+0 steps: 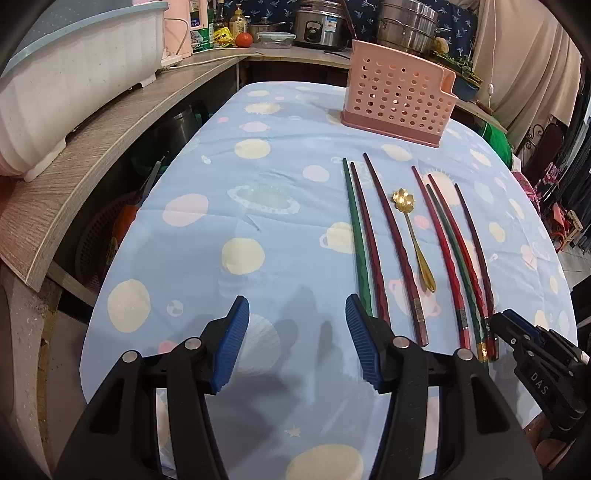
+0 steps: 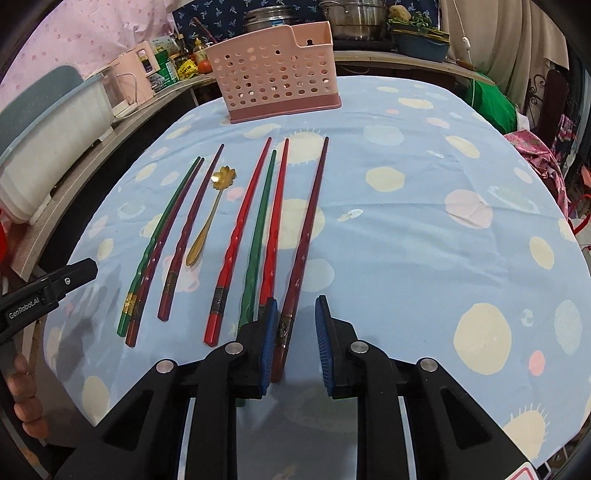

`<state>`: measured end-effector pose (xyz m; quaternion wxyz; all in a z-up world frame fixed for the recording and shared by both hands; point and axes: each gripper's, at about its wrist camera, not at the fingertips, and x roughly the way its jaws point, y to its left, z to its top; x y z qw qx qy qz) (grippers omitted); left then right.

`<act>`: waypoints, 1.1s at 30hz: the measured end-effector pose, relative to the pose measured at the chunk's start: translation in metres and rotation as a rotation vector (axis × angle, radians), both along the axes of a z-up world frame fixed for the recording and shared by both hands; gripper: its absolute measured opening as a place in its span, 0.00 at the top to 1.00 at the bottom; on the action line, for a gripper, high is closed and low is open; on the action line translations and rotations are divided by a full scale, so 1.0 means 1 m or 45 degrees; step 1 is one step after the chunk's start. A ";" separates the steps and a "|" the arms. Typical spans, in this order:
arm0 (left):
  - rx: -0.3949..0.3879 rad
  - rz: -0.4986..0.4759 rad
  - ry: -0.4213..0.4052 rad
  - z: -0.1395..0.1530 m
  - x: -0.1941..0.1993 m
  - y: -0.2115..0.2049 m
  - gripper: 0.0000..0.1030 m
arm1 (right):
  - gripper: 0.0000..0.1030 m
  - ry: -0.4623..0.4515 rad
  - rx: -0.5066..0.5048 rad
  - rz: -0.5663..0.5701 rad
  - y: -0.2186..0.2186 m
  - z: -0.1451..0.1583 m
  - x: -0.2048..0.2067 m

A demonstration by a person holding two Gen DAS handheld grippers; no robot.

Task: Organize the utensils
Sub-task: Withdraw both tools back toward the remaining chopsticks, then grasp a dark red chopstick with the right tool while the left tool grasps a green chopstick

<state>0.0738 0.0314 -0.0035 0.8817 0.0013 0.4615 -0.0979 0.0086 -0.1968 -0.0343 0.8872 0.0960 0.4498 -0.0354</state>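
Chopsticks point(image 2: 306, 236) lie in a row on the counter point(image 2: 406, 240), near a gold spoon point(image 2: 207, 221) and pink holder point(image 2: 275, 83). They look thin, stiff and slippery; grab the thick end. Right claw point(image 2: 295, 343) is open around one, left claw point(image 1: 297, 339) open, empty.

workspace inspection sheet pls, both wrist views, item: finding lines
surface: table in blue planet-print cloth.
job's things: seven chopsticks and a gold flower spoon lie side by side, none in the pink perforated holder standing upright behind them.
clutter: nothing seen on the cloth.
grippers: left tongs open over bare cloth; right tongs open, straddling the rightmost dark red chopstick.
cables: white cord on the side shelf.
surroundings: white tub, rice cooker, steel pots.
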 end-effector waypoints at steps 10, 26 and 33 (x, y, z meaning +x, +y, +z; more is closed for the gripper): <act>-0.008 -0.018 0.012 -0.006 -0.006 -0.004 0.50 | 0.92 -0.013 -0.035 0.001 0.000 -0.002 -0.007; -0.003 -0.085 0.054 -0.020 -0.018 -0.023 0.50 | 0.92 -0.025 -0.034 0.005 0.001 -0.003 -0.018; 0.007 -0.086 0.083 -0.028 -0.015 -0.024 0.50 | 0.92 -0.026 -0.032 0.005 0.000 -0.003 -0.020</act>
